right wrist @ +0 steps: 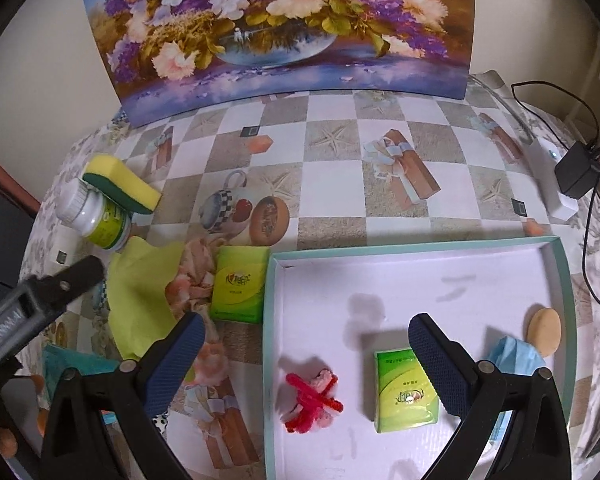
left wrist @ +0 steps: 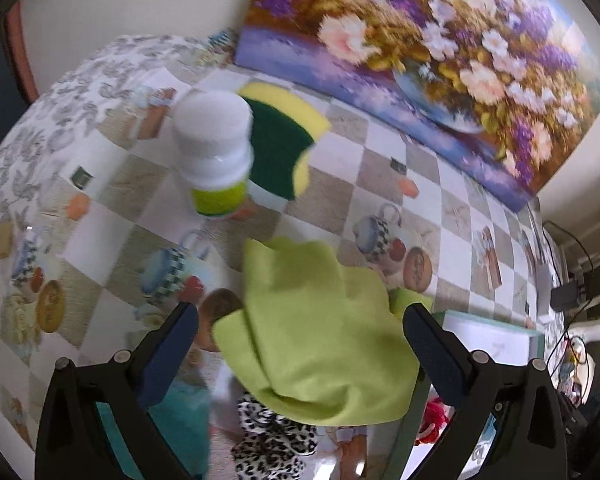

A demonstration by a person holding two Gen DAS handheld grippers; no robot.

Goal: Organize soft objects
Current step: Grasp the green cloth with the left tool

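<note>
Both grippers gape: left gripper [left wrist: 300,340] hangs over the lime cloth [left wrist: 316,332], right gripper [right wrist: 306,354] over the tray [right wrist: 558,276] holding a tissue pack [right wrist: 404,392]. Beyond stand bottle [left wrist: 216,152] and sponge [left wrist: 284,140].

On the surface [right wrist: 332,184] the tray [right wrist: 558,276] sits at the right, holding a tissue pack [right wrist: 404,392], a pipe-cleaner bundle [right wrist: 312,400] to its left and a round pad [right wrist: 544,332] at far right. Left of the tray lies another tissue pack [right wrist: 238,284], then a cloth [right wrist: 140,300]; behind it a bottle [right wrist: 96,220] touches a sponge [right wrist: 120,184].
</note>
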